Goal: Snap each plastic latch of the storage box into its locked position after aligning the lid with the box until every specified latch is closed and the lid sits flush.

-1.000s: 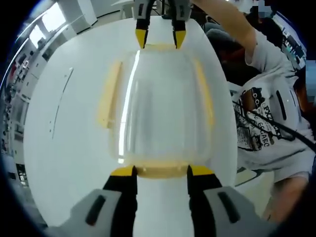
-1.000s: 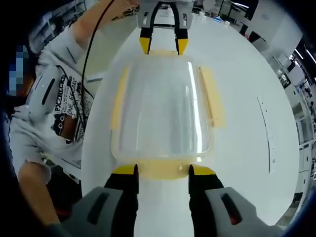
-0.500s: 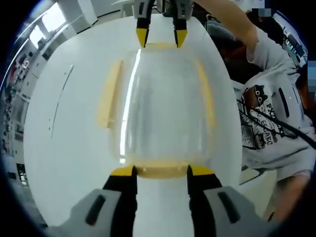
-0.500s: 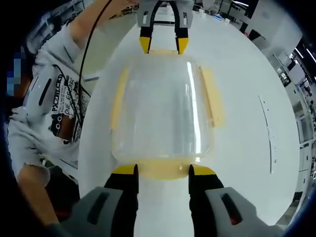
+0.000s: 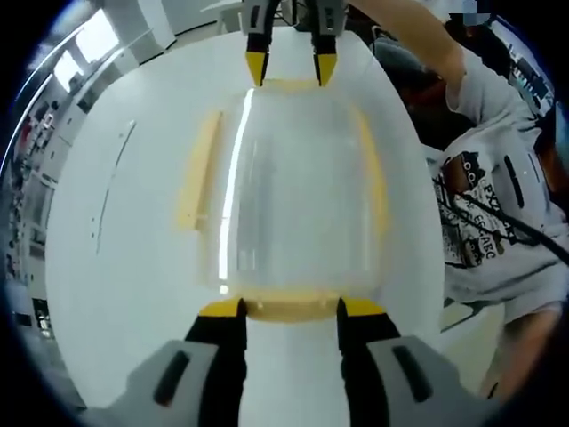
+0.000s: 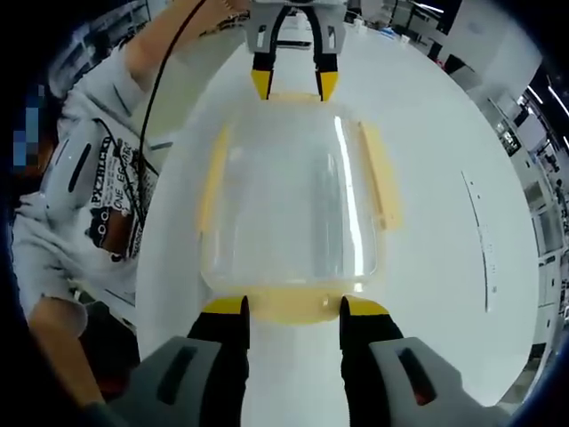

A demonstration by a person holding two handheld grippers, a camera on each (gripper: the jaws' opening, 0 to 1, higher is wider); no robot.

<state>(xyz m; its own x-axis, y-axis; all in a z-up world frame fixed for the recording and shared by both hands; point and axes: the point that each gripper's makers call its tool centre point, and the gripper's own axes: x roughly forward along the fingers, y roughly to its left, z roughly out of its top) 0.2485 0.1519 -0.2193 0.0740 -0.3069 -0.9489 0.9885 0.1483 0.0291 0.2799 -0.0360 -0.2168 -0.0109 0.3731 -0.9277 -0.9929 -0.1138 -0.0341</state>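
Your left gripper (image 5: 287, 309) and right gripper (image 6: 292, 307), jaws parted and gripping nothing, each bracket an end latch (image 5: 291, 307) low in frame, the storage box (image 5: 293, 191) running lengthwise between them.

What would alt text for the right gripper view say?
A clear storage box with yellow latches sits on a white table, the right tool open at its near end latch and the left tool at the far end.
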